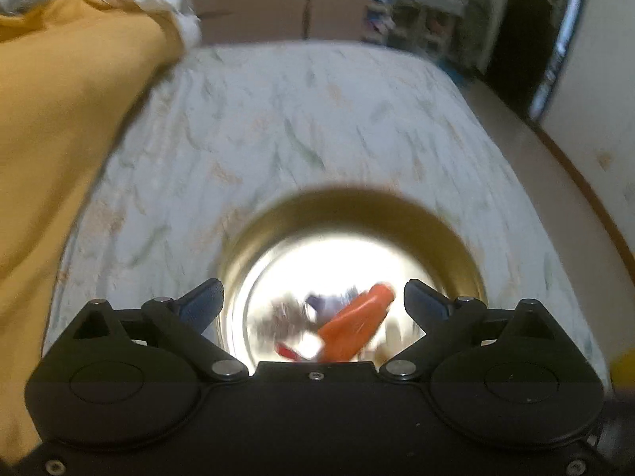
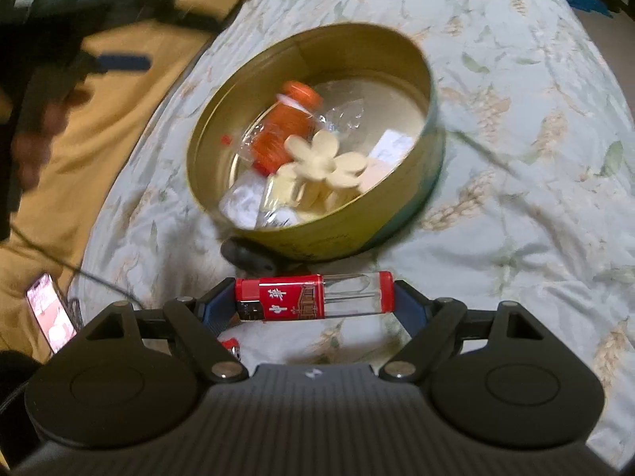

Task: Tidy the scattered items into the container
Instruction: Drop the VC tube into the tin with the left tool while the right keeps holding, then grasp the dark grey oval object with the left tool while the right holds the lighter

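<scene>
Right tongs grip a red-and-clear lighter end to end, just short of the gold tin on the bed; it looks light, rigid and slick, so this lengthwise hold on its flat ends seems sound. Left tongs hang spread and empty over the tin, where an orange bottle lies.

right gripper: fingers clamp red lighter crosswise | round tin: 12 o'clock of it, on bed, holding orange bottle, cream flower clip | left gripper: 10 o'clock, blurred | phone: 9 o'clock
</scene>
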